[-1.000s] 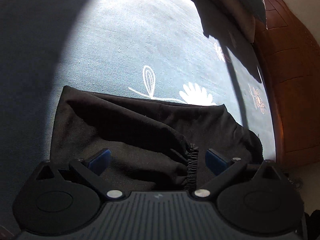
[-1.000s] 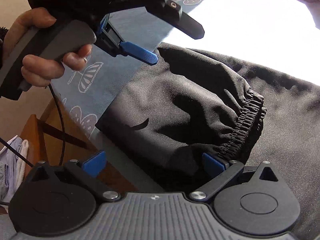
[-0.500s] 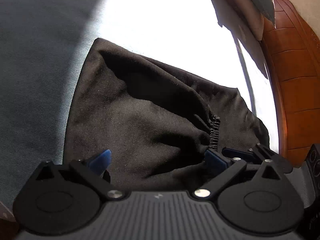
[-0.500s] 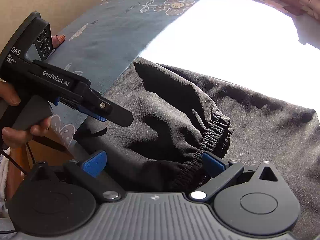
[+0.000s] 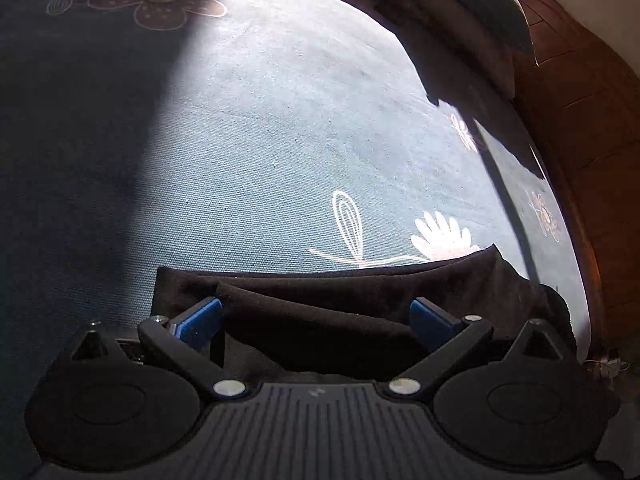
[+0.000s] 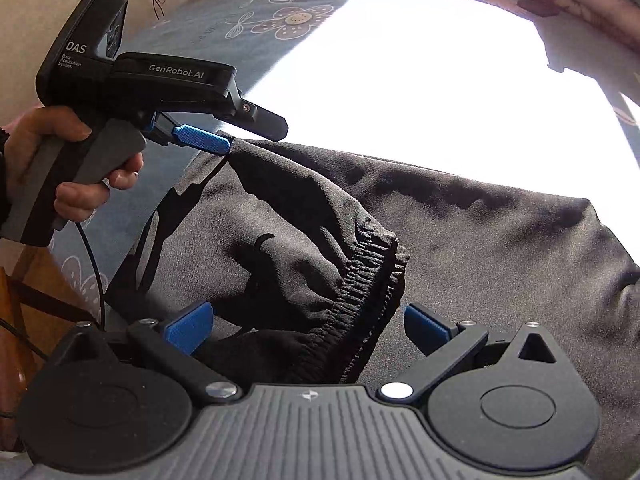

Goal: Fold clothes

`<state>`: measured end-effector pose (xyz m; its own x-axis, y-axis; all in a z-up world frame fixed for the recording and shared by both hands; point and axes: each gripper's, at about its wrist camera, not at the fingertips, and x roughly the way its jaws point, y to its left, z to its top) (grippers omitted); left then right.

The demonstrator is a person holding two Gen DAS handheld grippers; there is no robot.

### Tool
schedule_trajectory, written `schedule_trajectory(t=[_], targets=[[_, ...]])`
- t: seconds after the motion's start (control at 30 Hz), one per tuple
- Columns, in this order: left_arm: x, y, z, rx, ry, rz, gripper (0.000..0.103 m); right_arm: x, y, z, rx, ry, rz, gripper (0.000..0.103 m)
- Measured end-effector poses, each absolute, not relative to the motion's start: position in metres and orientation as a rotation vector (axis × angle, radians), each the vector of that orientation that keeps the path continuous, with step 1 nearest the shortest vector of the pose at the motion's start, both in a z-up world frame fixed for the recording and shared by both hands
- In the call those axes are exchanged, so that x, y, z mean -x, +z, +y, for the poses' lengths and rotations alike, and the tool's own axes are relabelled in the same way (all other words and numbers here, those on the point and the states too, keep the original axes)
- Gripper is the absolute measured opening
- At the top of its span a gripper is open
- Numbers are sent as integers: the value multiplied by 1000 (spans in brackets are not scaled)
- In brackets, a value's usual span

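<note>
1. Black garment point(image 6: 460, 240): it lies spread on a blue flower-printed bedsheet point(image 5: 280, 140), part in sun and part in shade, and both grippers work at its near edge.
2. Right gripper point(image 6: 306, 330): its blue pads stand wide apart and grip nothing. A gathered elastic band point(image 6: 368, 280) of the garment bunches up between them, loose and crumpled.
3. Left gripper point(image 5: 316, 320): in its own view the fingers are spread wide, with a dark fold of cloth lying between and under them. In the right wrist view a blue fingertip point(image 6: 202, 140) touches the garment's far corner, but whether the cloth is pinched there I cannot tell.
4. A hand point(image 6: 68, 168) holds the left gripper's handle at the bed's edge, over a wooden frame point(image 5: 580, 160).
5. Judging the fold: cloth is already doubled over near the elastic, so this fits either a fold being laid or one being straightened.
6. To do it well, each gripper should take one layer-edge squarely at a corner, pads well onto the fabric, and keep both corners level so the edge stays taut.
7. Risk: the slack elastic may slip or drag a lower layer along.
</note>
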<state>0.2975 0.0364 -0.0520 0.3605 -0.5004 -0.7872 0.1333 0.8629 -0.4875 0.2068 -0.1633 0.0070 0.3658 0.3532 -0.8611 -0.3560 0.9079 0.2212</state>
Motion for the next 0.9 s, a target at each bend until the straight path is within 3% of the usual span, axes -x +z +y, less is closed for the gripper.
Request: schedule_trajectory(t=[0.27,0.7,0.9], targets=[[-281,-26,-8,262,-505,1105,100,-201,2,-200,-13,349,1119,103],[-303,-34,-156,222,-762,1120,100,-181,-19,-304,-139,24,1128,103],[-317,-62,-233,140,-851,1118,100,-166,-23,-348,-212,-46,1122,103]])
